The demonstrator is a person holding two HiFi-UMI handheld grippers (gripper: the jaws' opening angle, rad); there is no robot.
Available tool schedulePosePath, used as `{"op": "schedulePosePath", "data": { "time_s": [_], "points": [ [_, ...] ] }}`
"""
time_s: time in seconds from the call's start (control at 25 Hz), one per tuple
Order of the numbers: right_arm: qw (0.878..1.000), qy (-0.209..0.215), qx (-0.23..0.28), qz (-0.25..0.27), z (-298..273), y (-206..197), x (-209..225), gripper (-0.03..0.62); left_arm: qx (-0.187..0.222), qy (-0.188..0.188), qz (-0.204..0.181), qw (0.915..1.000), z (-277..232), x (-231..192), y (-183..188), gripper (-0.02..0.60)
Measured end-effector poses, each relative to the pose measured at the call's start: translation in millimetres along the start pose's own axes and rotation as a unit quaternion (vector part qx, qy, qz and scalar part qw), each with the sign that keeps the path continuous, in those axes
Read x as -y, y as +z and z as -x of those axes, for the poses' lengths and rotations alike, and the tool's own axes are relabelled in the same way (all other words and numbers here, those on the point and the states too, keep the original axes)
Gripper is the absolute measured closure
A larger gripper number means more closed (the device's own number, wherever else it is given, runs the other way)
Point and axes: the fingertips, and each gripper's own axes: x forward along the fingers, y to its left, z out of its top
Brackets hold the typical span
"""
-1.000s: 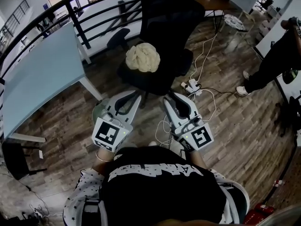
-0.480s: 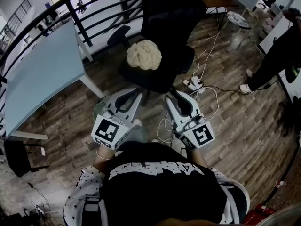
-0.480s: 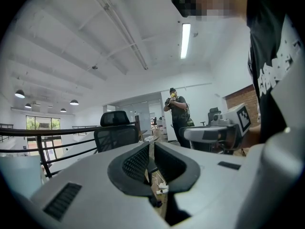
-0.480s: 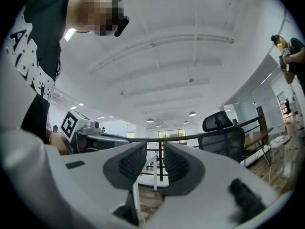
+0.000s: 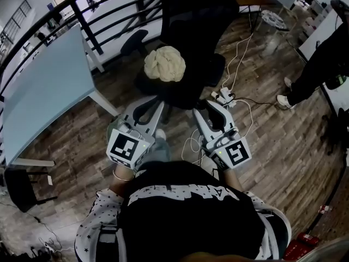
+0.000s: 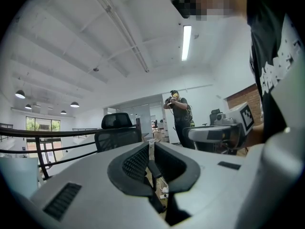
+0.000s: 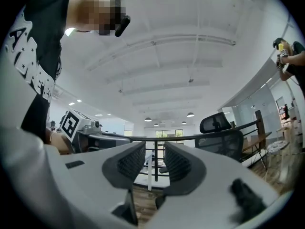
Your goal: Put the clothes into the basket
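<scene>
Our left claw [image 5: 157, 104] is closed on nothing. Our right claw [image 5: 210, 105] has just been opening, with nothing between its jaws. Both point at the black chair [image 5: 196, 15]. The cream clothes bundle [image 5: 164, 64] sits on its seat, just ahead, nearer the left claw.

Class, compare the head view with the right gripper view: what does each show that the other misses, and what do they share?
Only the head view: the cream clothes bundle on the chair seat, and the power strip and white cables on the wooden floor. Only the right gripper view: the ceiling lamps, and the right gripper seen along its jaws, which are apart, have just been opening and have nothing between them. Both: the black office chair, the railing and the left gripper.
</scene>
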Motion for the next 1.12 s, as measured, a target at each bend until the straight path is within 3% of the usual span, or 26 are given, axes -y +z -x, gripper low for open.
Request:
{"op": "schedulePosePath", "data": {
  "time_s": [0.2, 0.32, 0.64, 1.12],
  "points": [
    [1.000, -0.008, -0.005, 0.000, -12.5, -4.2, 16.6, 0.484, 0.003, -0.001, 0.000, 1.0000, -17.2, -14.1, -1.8, 0.554],
    [1.000, -0.007, -0.009, 0.000, -22.8, -9.1, 25.0, 0.484, -0.003, -0.005, 0.002, 1.0000, -26.6, -22.7, -6.9, 0.492],
    [1.000, 0.003, -0.012, -0.002, -57.3, -17.7, 42.8, 0.479, -0.007, 0.027, -0.012, 0.9996, -40.8, -58.4, -14.9, 0.491],
    [1.000, 0.016, -0.022, 0.004, -120.9, -27.9, 83.4, 0.474, -0.012, 0.027, -0.008, 0.9995, -87.8, -115.9, -23.7, 0.482]
  ]
}}
